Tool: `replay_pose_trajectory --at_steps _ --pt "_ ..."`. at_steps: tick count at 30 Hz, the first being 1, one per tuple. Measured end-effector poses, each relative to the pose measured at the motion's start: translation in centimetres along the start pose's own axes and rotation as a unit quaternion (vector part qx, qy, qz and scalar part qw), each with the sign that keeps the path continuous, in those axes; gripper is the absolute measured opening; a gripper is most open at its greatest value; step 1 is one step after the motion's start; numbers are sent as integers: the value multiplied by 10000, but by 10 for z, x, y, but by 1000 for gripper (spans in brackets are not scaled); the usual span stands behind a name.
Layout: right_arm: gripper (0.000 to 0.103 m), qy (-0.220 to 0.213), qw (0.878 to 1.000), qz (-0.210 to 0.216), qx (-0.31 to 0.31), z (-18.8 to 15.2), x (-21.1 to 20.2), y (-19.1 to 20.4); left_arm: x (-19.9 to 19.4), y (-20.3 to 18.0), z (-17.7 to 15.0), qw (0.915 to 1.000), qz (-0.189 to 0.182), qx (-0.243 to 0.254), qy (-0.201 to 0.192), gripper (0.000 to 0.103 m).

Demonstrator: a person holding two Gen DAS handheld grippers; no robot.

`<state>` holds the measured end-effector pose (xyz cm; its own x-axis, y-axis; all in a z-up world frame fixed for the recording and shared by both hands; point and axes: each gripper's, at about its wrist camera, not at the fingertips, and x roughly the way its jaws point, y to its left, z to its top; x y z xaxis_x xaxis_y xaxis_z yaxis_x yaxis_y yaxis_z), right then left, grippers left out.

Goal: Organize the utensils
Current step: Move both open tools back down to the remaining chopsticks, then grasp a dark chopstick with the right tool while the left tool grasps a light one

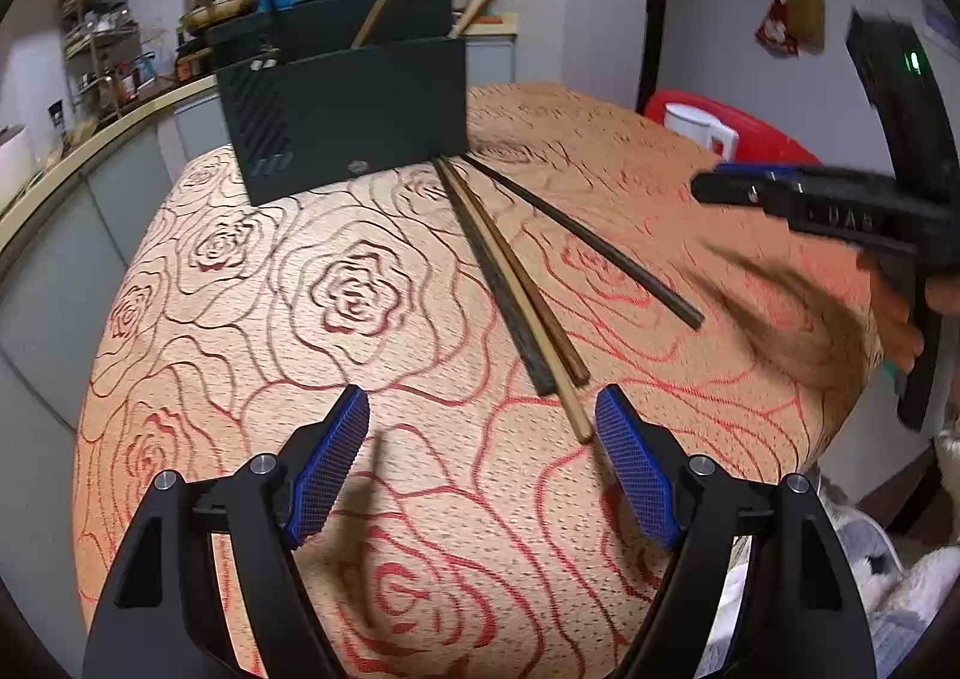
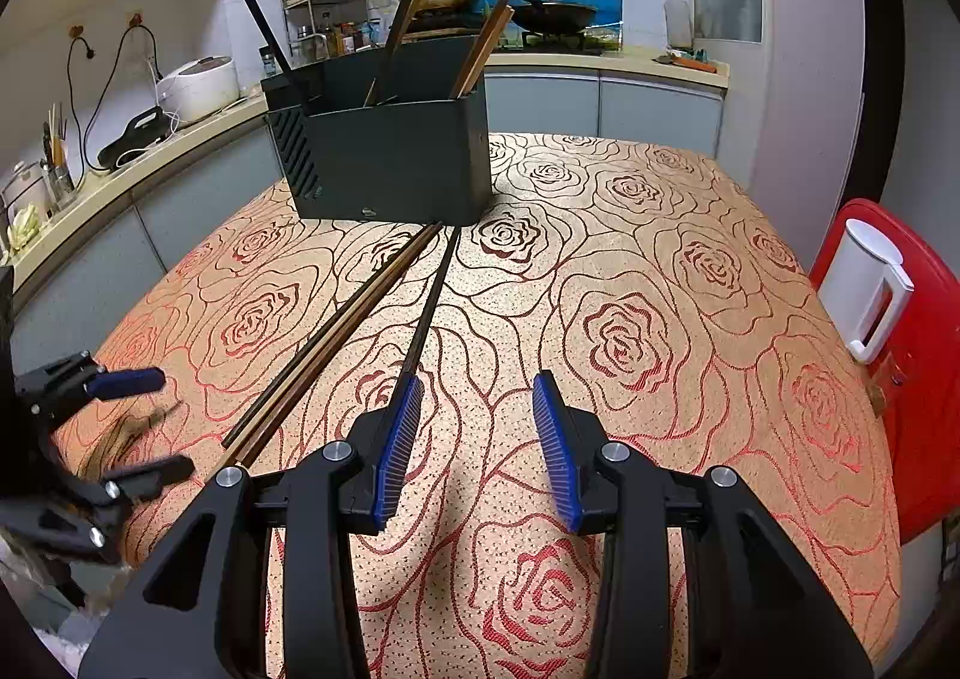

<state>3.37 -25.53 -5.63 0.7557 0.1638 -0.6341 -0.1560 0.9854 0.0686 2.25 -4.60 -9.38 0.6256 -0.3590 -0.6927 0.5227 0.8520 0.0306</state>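
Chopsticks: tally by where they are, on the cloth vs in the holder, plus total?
Chopsticks lying on the tablecloth: 4 (three bunched, one dark one apart)
Chopsticks standing in the dark holder: 5
Total: 9

I count four chopsticks lying on my table: a close bundle of three (image 1: 516, 307) and one dark one (image 1: 585, 244) just to their right. Five more chopsticks (image 2: 480, 45) stand in the single dark holder (image 2: 396, 162) at the far end. There are two grippers, the left gripper (image 1: 483, 460) and the right gripper (image 2: 477, 442), and one white jug (image 2: 867, 292) at far right.
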Motion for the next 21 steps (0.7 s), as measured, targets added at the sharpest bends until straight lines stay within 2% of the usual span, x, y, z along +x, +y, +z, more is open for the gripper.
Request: replay_pose_trajectory --at_steps 4,14,18,21 --pt "38 -28 10000 -4 12 0 -1 -1 8 -6 -1 9997 178 141 81 75" --pt "38 110 9999 72 -13 -9 2 4 7 14 -2 9986 478 -179 159 73" --pt "38 211 9996 175 -72 -19 4 12 4 26 -4 9977 559 -364 138 66" --pt "38 263 9990 320 -157 -28 6 21 4 30 -5 9965 703 -425 137 53"
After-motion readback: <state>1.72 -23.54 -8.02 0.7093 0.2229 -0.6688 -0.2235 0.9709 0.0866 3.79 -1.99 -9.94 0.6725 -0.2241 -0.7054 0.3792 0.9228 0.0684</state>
